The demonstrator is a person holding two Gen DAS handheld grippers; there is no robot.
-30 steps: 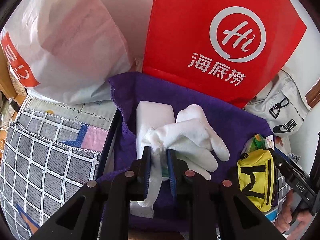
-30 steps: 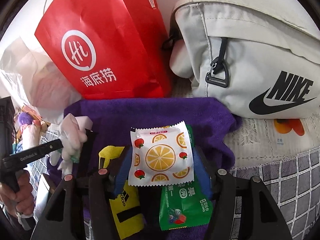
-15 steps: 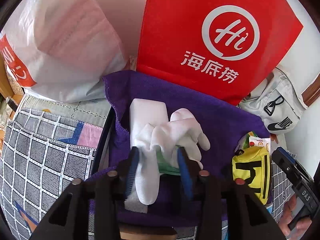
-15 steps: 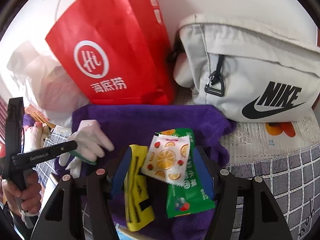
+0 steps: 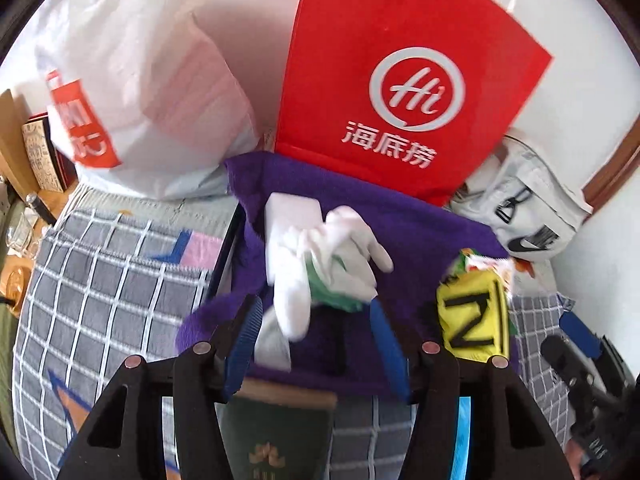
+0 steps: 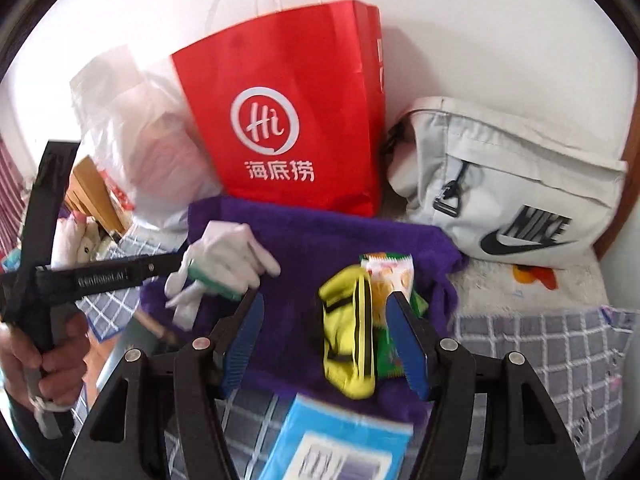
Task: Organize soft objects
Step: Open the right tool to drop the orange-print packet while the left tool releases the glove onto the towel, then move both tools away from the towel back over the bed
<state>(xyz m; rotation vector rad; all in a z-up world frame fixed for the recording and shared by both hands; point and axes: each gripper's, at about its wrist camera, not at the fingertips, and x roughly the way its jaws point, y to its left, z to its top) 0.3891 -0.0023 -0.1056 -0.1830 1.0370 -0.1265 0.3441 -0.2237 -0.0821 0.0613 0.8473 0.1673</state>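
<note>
White gloves (image 5: pixel 336 248) wrapped round a green piece lie on a purple towel (image 5: pixel 420 232), next to a white block (image 5: pixel 292 212). My left gripper (image 5: pixel 316 340) hangs just in front of them, its jaws opening. One glove finger dangles between the pads without touching them. In the right wrist view the gloves (image 6: pixel 228 256) lie at the towel's (image 6: pixel 320 232) left. My right gripper (image 6: pixel 326 340) is open above a yellow pouch (image 6: pixel 348 332) and fruit-print snack packets (image 6: pixel 390 276), gripping neither. The pouch (image 5: pixel 472 316) also shows in the left wrist view.
A red paper bag (image 5: pixel 400 80), a white plastic bag (image 5: pixel 140 100) and a white Nike bag (image 6: pixel 512 200) stand behind the towel against the wall. A green booklet (image 5: pixel 276 440) and a blue packet (image 6: pixel 336 448) lie on the checked sheet (image 5: pixel 100 300). A hand (image 6: pixel 56 364) holds the left gripper.
The left jaws have opened and let go of the white gloves, and the gripper has drawn back and up. The right gripper has risen away from the snack packet, which now lies by the yellow pouch.
</note>
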